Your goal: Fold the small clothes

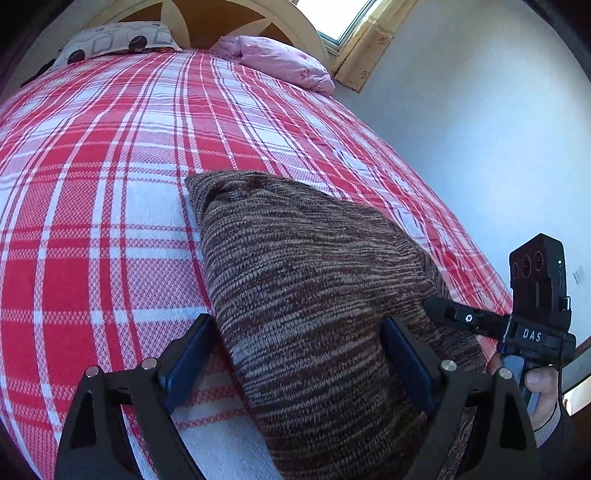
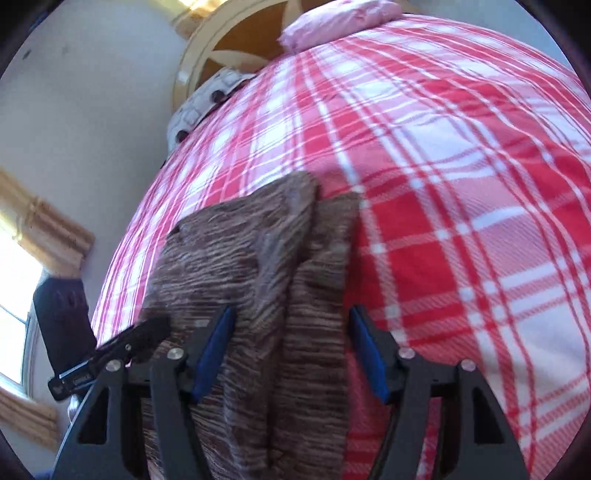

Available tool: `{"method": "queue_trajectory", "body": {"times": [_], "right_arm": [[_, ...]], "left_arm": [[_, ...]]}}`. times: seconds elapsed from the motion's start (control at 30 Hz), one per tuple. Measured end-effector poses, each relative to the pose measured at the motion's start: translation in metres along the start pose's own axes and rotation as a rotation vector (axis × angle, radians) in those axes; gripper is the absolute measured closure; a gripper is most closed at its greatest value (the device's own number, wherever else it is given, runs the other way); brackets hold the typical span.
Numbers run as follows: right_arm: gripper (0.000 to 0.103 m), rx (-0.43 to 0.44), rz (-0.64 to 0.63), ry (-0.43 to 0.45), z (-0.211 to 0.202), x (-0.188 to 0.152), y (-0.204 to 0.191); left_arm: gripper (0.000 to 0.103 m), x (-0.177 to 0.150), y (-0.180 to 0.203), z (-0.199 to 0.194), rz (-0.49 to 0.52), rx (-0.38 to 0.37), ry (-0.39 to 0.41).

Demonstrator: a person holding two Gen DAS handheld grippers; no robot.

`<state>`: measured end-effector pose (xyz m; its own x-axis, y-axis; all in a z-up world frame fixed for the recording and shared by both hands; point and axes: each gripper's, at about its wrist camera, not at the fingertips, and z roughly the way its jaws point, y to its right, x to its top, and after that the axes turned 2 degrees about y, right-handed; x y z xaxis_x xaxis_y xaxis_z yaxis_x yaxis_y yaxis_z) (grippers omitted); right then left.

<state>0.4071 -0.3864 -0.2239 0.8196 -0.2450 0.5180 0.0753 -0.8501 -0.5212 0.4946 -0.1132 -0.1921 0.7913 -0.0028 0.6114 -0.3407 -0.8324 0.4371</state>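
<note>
Left wrist view: left gripper (image 1: 295, 354) spread wide astride the brown-and-grey marled knit garment (image 1: 306, 280) on the red-and-white plaid bedspread (image 1: 110, 184). Pink pillow (image 1: 280, 62) at one o'clock.

Right wrist view: right gripper (image 2: 290, 350) spread, garment between, pads clear; patterned pillow (image 2: 207, 99) at eleven o'clock.

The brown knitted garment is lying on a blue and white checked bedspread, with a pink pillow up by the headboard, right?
Almost. The brown knitted garment lies on a red and white checked bedspread, not a blue one; the left wrist view shows it clearly. The pink pillow is indeed up by the headboard.
</note>
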Motion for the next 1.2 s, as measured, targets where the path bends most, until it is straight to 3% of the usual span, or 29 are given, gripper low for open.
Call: {"method": "queue_trajectory", "body": {"times": [0.23,0.37,0.47,0.53,0.83,1.2], "right_arm": [[0.052,0.002,-0.015,-0.005,0.011,0.0,0.0],[0.073,-0.024,-0.077,0.016,0.008,-0.004,-0.019],[0.075,-0.046,-0.057,0.043,0.001,-0.007,-0.024],[0.076,-0.046,-0.056,0.066,-0.004,-0.009,-0.028],[0.077,0.022,-0.09,0.126,-0.032,-0.025,-0.076],[0.077,0.147,-0.165,0.13,-0.047,-0.071,-0.162]], "left_arm": [[0.012,-0.001,0.004,0.004,0.044,-0.014,-0.006],[0.046,-0.003,0.01,0.002,0.072,0.002,0.0],[0.062,-0.006,0.013,-0.009,0.088,-0.001,0.025],[0.066,-0.009,0.019,-0.019,0.108,0.012,0.047],[0.07,-0.025,0.032,-0.093,0.15,0.035,0.126],[0.07,-0.066,0.022,-0.201,0.154,0.149,0.201]]}}
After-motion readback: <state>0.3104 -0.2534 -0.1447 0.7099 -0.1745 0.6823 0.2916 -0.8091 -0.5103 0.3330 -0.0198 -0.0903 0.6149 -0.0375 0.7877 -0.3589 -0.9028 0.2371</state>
